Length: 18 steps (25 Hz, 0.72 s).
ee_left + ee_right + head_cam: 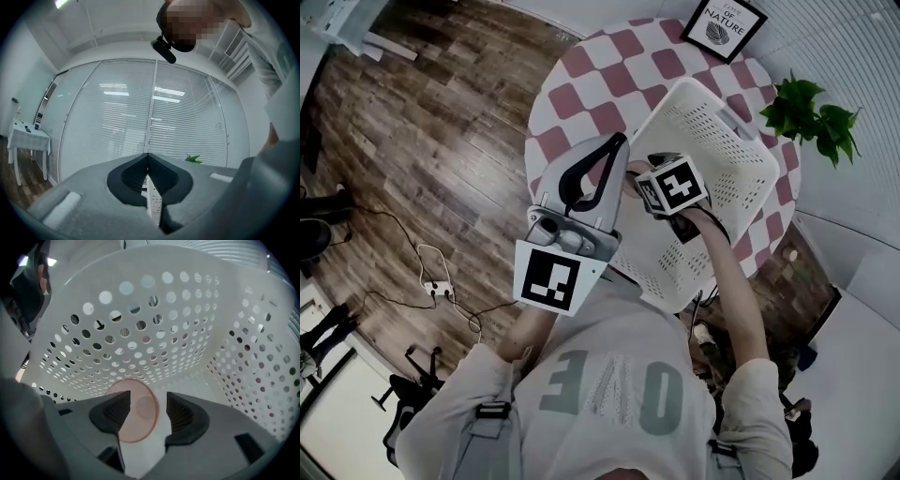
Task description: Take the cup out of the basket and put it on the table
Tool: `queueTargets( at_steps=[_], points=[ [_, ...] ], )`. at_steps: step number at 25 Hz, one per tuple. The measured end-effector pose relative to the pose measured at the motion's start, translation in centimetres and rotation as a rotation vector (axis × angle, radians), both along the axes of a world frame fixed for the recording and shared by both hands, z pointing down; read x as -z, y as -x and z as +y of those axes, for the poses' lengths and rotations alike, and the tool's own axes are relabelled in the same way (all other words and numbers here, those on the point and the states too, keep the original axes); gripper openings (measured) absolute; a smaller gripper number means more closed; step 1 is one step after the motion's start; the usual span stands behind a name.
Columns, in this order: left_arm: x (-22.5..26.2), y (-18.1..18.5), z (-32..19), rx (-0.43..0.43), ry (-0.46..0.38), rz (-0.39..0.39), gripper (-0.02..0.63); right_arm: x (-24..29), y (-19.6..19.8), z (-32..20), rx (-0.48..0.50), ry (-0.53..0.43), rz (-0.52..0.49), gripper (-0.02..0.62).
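A white perforated basket stands tilted on the round checked table. My left gripper is shut on the basket's near rim; in the left gripper view a strip of perforated rim sits pinched between the closed jaws. My right gripper reaches down inside the basket, its marker cube hiding the jaws from the head view. A translucent pink cup lies on the basket floor, mouth toward the camera, between the open jaws. The right pad stands clear of it.
A framed print leans at the table's far edge and a green plant stands to the right. Cables and a power strip lie on the wooden floor at left. Window blinds fill the left gripper view.
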<state>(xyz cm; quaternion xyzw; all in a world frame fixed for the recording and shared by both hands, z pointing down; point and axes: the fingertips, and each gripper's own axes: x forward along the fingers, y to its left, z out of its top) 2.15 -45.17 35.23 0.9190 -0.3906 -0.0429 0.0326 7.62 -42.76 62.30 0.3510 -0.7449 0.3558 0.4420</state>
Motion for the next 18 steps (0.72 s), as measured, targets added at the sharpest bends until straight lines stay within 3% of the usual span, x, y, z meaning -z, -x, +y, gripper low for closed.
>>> queueTargets(
  at_steps=[5, 8, 9, 18],
  points=[
    [-0.1, 0.4, -0.3, 0.003, 0.006, -0.011, 0.003, -1.2, 0.1, 0.7, 0.004, 0.052, 0.025, 0.233],
    [-0.2, 0.3, -0.3, 0.004, 0.005, -0.017, 0.005, -2.0, -1.1, 0.9, 0.033, 0.062, 0.106, 0.047],
    [-0.2, 0.2, -0.3, 0.002, 0.003, -0.021, 0.005, -2.1, -1.3, 0.9, 0.037, 0.067, 0.116, 0.034],
    [-0.2, -0.2, -0.4, 0.004, -0.004, -0.034, 0.003, -2.0, -1.3, 1.1, 0.053, 0.065, 0.116, 0.029]
  ],
)
